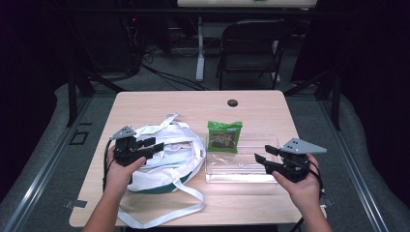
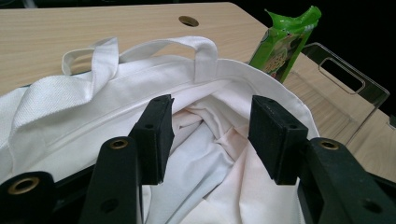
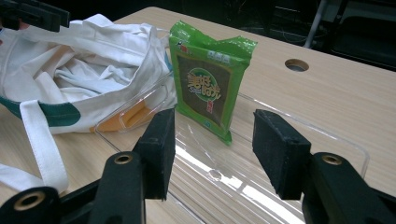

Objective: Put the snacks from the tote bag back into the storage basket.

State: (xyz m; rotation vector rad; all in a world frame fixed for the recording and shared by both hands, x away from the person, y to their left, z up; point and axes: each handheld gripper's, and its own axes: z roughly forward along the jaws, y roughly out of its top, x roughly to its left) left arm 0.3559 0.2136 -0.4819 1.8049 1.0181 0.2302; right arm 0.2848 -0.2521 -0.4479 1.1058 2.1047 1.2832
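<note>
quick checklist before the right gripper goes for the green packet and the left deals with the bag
1. Right gripper jaws open: ok.
2. Right gripper lined up on the green packet: ok, the packet sits in the gap ahead.
3. Packet reachable: ok, it stands at the far end of the clear tray, nothing in front of it.
4. Left gripper jaws open: ok.
5. White tote bag mouth open: ok, the left gripper hangs over it.
6. Bag rim already gripped: not ok, nothing between the jaws.
</note>
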